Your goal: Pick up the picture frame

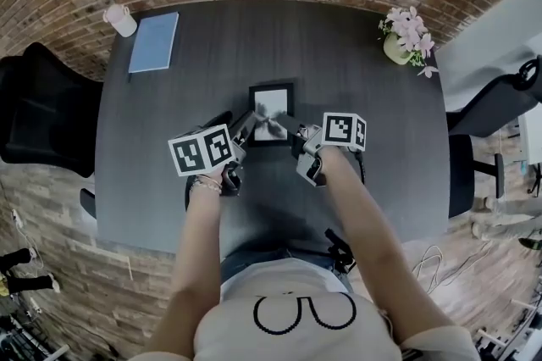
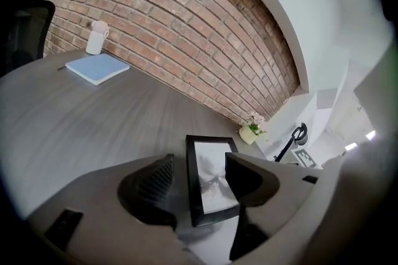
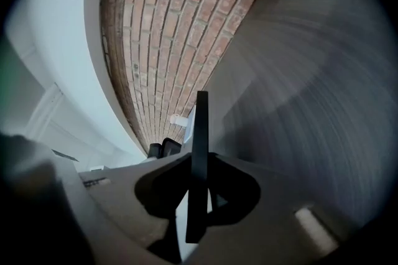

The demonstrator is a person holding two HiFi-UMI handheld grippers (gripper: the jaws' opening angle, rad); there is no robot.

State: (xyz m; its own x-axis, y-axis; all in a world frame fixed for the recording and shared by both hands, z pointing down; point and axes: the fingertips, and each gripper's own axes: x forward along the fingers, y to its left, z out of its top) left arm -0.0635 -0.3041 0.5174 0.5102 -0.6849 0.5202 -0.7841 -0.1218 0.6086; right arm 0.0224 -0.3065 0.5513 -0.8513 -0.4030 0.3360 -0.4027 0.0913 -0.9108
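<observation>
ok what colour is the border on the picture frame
The picture frame has a black border; it shows best in the left gripper view.

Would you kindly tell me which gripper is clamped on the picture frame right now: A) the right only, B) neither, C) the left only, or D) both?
A: the jaws of the right gripper pinch the picture frame edge-on, while those of the left gripper stand wide apart, not pressing it.

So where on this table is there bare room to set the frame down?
Bare table runs between the notebook and the flower pot, also down the right side below the pot. Crowded at the middle, where the left gripper and right gripper meet the picture frame.
</observation>
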